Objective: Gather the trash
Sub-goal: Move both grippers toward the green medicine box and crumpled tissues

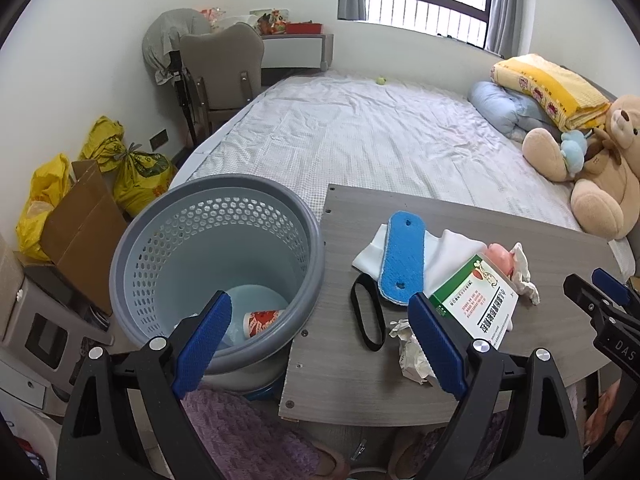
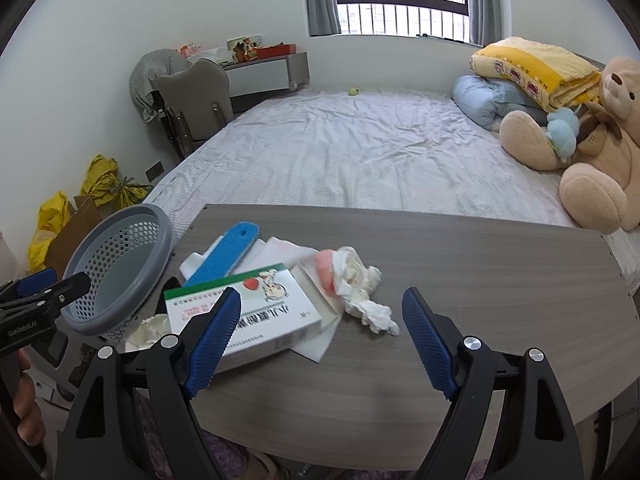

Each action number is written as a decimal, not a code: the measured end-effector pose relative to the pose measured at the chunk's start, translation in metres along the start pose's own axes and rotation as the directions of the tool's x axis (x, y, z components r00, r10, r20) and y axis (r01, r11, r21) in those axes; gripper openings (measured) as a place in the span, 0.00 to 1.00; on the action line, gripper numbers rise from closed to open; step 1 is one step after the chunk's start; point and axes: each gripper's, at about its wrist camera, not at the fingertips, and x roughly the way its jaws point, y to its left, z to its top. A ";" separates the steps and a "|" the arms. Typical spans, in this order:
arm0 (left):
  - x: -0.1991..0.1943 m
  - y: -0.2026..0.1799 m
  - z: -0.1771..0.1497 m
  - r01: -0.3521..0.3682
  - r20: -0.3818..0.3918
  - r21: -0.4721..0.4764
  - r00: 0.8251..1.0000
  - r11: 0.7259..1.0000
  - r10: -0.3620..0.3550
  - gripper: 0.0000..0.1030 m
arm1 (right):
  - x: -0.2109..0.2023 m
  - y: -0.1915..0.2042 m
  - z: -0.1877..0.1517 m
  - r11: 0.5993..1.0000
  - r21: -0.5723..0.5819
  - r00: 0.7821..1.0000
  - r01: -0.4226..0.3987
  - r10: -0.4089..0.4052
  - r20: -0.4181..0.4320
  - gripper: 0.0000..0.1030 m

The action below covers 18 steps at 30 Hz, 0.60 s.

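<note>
Left wrist view: the left tongs [image 1: 320, 338] stand apart, empty, straddling the counter's [image 1: 460, 216] left edge and the grey basket [image 1: 132, 240]; a crumpled wrapper [image 1: 408, 350] lies partly hidden behind one pad.

Right wrist view: the right tongs [image 2: 322, 340] gape, empty, above the medicine box [image 2: 256, 308] and tissue [image 2: 366, 302]; bare counter to the right.

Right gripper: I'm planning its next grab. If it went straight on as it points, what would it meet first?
Probably the crumpled white tissue on the wooden board; the right gripper is open and empty, though depth is unclear.

Teddy bear [image 2: 600, 140] and folded yellow blanket [image 2: 536, 68] on bed [image 2: 340, 152]; chair [image 1: 220, 68] beside it.
</note>
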 end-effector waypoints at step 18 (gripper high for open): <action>0.029 -0.095 0.009 0.129 -0.079 0.211 0.990 0.969 -0.115 0.88 | -0.004 -0.078 -0.024 0.988 0.130 0.996 0.087 -0.084 -0.027 0.77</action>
